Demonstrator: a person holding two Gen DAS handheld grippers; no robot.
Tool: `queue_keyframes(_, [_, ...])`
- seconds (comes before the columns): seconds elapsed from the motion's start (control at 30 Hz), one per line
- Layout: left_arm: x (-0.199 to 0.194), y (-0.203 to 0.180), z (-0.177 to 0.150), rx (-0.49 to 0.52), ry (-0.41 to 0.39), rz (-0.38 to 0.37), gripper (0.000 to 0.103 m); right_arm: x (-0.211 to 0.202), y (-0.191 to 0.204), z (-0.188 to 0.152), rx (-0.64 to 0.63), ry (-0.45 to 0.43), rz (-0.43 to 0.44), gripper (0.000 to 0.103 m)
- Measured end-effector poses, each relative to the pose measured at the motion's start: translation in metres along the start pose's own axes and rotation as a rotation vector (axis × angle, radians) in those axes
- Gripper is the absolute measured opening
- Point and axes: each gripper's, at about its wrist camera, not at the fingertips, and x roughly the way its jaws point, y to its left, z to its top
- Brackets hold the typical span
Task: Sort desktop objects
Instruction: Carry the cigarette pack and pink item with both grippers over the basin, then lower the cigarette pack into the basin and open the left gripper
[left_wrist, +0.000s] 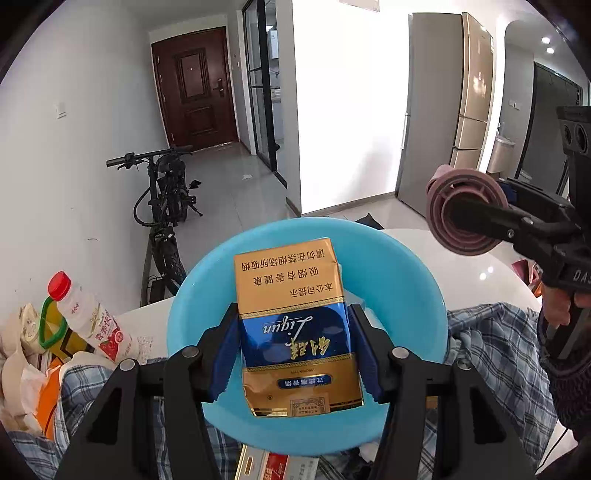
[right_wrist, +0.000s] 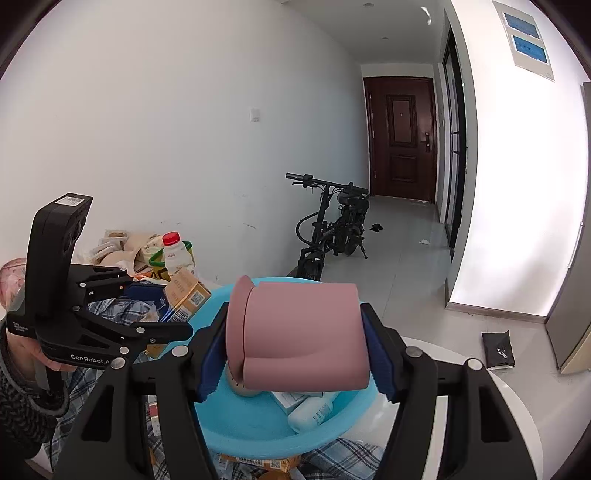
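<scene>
1. The left gripper is clamped on a gold and blue cardboard cigarette pack, its blue pads pressing the pack's two long sides; the pack stands upright between the jaws with its print upside down to the left wrist camera.
2. The pack hangs over the open mouth of a round light blue plastic basin, clear of the basin's floor as far as the view shows.
3. The right gripper is closed around a dusty pink plastic cup with a handle, held on its side; the blue pads bear on the cup's rim end and base end.
4. The cup too is above the basin. Inside the basin, below the cup, lie a white squeeze bottle and a pale box.
5. The basin rests on blue and white checked cloth spread over a white glossy tabletop.
6. Left of the basin, on the table, stand a red-capped plastic drink bottle and a yellow oil bottle with a green handle among paper bags.
7. Near the front edge of the basin lies a red and white carton.
8. Beyond the table, a black folding electric bicycle leans by the white wall, with a dark brown door down the tiled hallway.
</scene>
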Motion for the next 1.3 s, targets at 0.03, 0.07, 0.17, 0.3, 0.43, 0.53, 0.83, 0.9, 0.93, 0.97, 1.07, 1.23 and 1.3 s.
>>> queue_keyframes(0.03, [0.005,0.002,0.002,-0.002,0.000,0.003,0.059,0.004,0.000,0.001,-0.007,0.003,-0.005,0.064])
queue_keyframes(0.07, [0.009,0.003,0.004,-0.005,0.004,0.009,0.059,0.008,0.001,0.002,-0.016,0.008,-0.012,0.064])
queue_keyframes(0.17, [0.025,0.009,0.009,-0.022,0.022,0.009,0.059,0.020,0.002,0.005,-0.040,0.029,-0.025,0.064])
queue_keyframes(0.3, [0.045,0.018,0.013,-0.038,0.052,0.016,0.059,0.037,0.000,0.004,-0.048,0.062,-0.062,0.064])
queue_keyframes(0.43, [0.067,0.021,0.018,-0.041,0.094,0.012,0.059,0.053,-0.003,0.000,-0.058,0.098,-0.065,0.064])
queue_keyframes(0.53, [0.084,0.024,0.021,-0.053,0.125,0.000,0.059,0.066,-0.007,-0.004,-0.057,0.126,-0.071,0.064])
queue_keyframes(0.83, [0.121,0.036,0.024,-0.106,0.187,-0.012,0.059,0.091,-0.019,-0.015,-0.049,0.198,-0.054,0.064])
queue_keyframes(0.9, [0.128,0.039,0.023,-0.119,0.201,-0.017,0.059,0.094,-0.021,-0.017,-0.055,0.210,-0.056,0.064])
queue_keyframes(0.93, [0.131,0.041,0.023,-0.127,0.206,-0.023,0.059,0.096,-0.021,-0.017,-0.055,0.215,-0.057,0.064])
queue_keyframes(0.97, [0.134,0.043,0.022,-0.137,0.211,-0.027,0.059,0.097,-0.022,-0.018,-0.053,0.221,-0.053,0.064])
queue_keyframes(1.07, [0.141,0.047,0.021,-0.160,0.225,-0.030,0.059,0.097,-0.023,-0.021,-0.039,0.235,-0.036,0.064])
queue_keyframes(1.23, [0.145,0.048,0.019,-0.167,0.238,-0.035,0.059,0.097,-0.022,-0.022,-0.035,0.240,-0.026,0.064])
queue_keyframes(1.3, [0.143,0.049,0.019,-0.181,0.239,-0.032,0.065,0.097,-0.021,-0.021,-0.035,0.241,-0.021,0.064])
